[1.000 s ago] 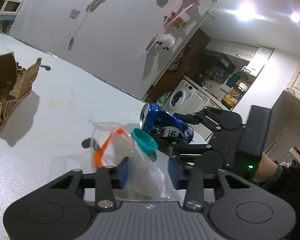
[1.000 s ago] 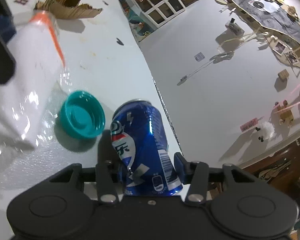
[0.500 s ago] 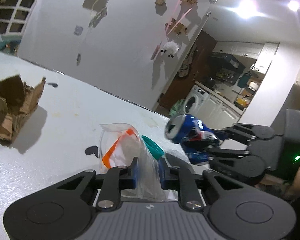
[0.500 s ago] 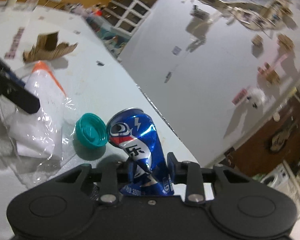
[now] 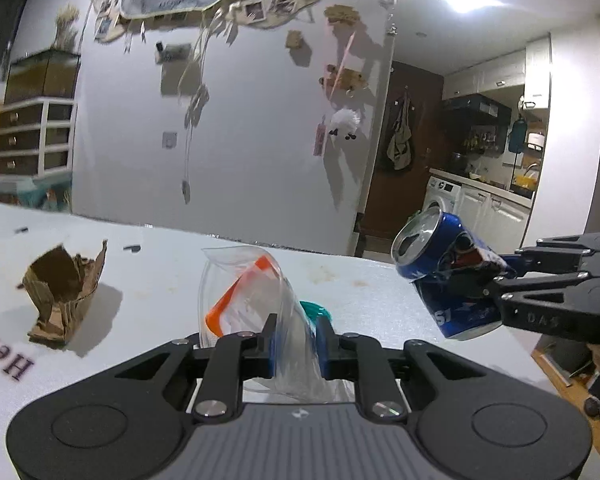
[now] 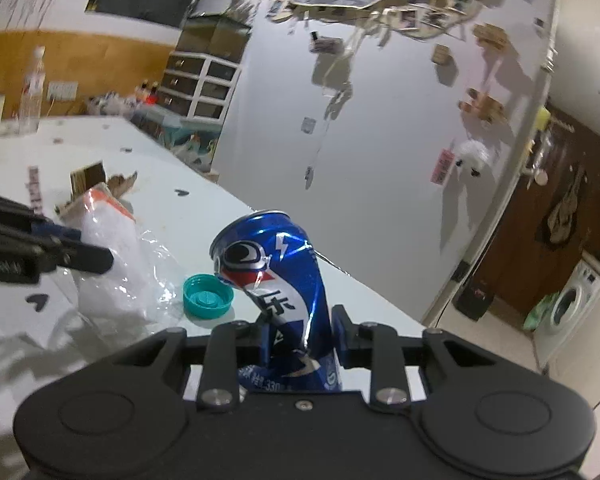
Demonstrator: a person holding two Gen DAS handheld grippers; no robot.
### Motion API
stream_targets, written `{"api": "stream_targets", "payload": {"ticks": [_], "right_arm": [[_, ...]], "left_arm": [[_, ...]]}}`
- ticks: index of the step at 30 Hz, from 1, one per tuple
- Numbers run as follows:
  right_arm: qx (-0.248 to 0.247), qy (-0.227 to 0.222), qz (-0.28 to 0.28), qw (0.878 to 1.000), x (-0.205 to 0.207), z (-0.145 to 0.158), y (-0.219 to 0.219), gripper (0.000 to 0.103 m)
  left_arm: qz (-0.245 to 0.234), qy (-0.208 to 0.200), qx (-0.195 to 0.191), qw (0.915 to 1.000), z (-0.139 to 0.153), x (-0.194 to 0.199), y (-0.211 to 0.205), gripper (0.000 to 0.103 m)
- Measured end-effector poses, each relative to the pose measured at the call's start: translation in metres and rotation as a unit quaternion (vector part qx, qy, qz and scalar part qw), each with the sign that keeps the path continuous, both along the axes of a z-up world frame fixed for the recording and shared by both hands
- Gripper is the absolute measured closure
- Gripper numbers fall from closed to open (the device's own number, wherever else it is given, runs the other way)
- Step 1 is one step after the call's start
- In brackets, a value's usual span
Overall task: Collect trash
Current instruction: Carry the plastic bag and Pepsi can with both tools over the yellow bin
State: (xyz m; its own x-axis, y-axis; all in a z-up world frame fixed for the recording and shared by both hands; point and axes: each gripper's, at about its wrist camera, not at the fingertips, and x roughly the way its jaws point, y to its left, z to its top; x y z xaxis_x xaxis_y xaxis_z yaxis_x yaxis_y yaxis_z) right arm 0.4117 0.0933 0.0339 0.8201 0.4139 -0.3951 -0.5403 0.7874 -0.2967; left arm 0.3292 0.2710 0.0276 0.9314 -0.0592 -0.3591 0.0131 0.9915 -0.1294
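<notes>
My left gripper [image 5: 296, 340] is shut on a clear plastic bag [image 5: 252, 292] with an orange strip, holding it a little above the white table [image 5: 152, 268]. My right gripper [image 6: 302, 328] has a dented blue soda can [image 6: 276, 276] between its pads and its jaws are closing on it. The can is lifted off the table and, in the left wrist view, the can [image 5: 440, 280] hangs tilted to the right of the bag. A teal bottle cap [image 6: 208, 295] lies on the table between bag and can.
A torn piece of brown cardboard [image 5: 62, 292] stands on the table to the left. A plastic bottle [image 6: 32, 96] stands at the far end. The table's edge [image 6: 380, 296] runs close on the right, with floor, a door and a washing machine [image 6: 568, 304] beyond.
Both grippers have closed on their things and risen off the table. The can went from lying to lifted and dented. The bag is pinched and raised. Both views rolled toward level.
</notes>
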Motion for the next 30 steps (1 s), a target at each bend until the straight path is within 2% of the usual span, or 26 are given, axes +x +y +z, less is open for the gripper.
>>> {"api": "stream_targets", "payload": {"ticks": [6, 15, 21, 30], "right_arm": [[0.040, 0.014, -0.013, 0.999, -0.014, 0.003, -0.027, 0.074], [0.067, 0.012, -0.034, 0.997, -0.041, 0.004, -0.071, 0.074], [0.089, 0.008, -0.050, 0.995, -0.060, 0.008, -0.112, 0.074], [0.103, 0.001, -0.087, 0.991, -0.088, 0.008, -0.179, 0.074]], "left_arm": [[0.018, -0.005, 0.028, 0.9994, 0.005, -0.011, -0.032, 0.084], [0.037, -0.008, 0.030, 0.9988, 0.008, -0.023, -0.073, 0.084], [0.022, -0.014, 0.028, 0.9993, 0.012, -0.029, -0.110, 0.084], [-0.035, -0.011, 0.029, 0.9989, 0.011, -0.037, -0.186, 0.084]]}}
